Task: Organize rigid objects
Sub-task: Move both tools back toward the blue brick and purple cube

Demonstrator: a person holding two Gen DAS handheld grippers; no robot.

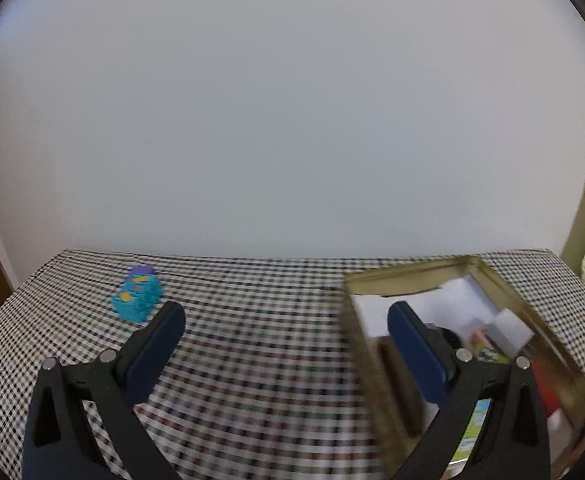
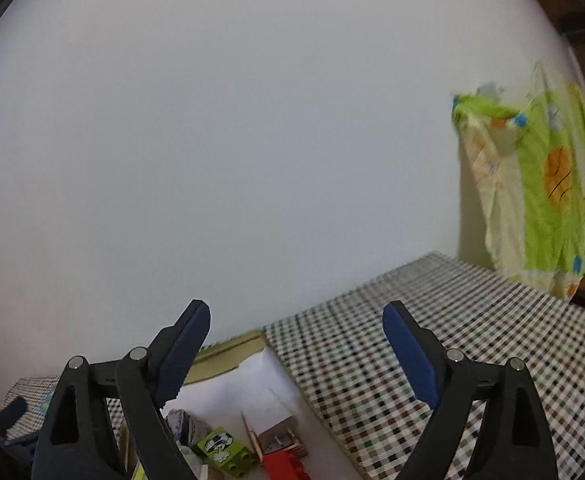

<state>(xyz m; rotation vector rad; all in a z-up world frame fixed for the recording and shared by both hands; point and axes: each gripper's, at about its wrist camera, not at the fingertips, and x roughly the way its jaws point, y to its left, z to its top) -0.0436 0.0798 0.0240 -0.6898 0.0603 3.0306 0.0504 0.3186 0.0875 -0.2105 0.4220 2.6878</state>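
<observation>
A gold tin box (image 1: 508, 292) sits on the checked tablecloth at the right of the left wrist view, holding white paper and several small items. A blue block with yellow marks (image 1: 137, 294) lies on the cloth at the far left, just beyond my left gripper's left finger. My left gripper (image 1: 288, 316) is open and empty, its right finger over the box. In the right wrist view the same box (image 2: 232, 350) shows a green printed brick (image 2: 222, 446), a red brick (image 2: 282, 466) and a pencil (image 2: 251, 434). My right gripper (image 2: 296, 320) hangs open and empty above the box's far edge.
A plain white wall stands right behind the table. A green and yellow printed cloth (image 2: 532, 188) hangs at the right beyond the table's corner. Checked tablecloth (image 2: 432, 336) stretches to the right of the box and between the box and the blue block (image 1: 260, 320).
</observation>
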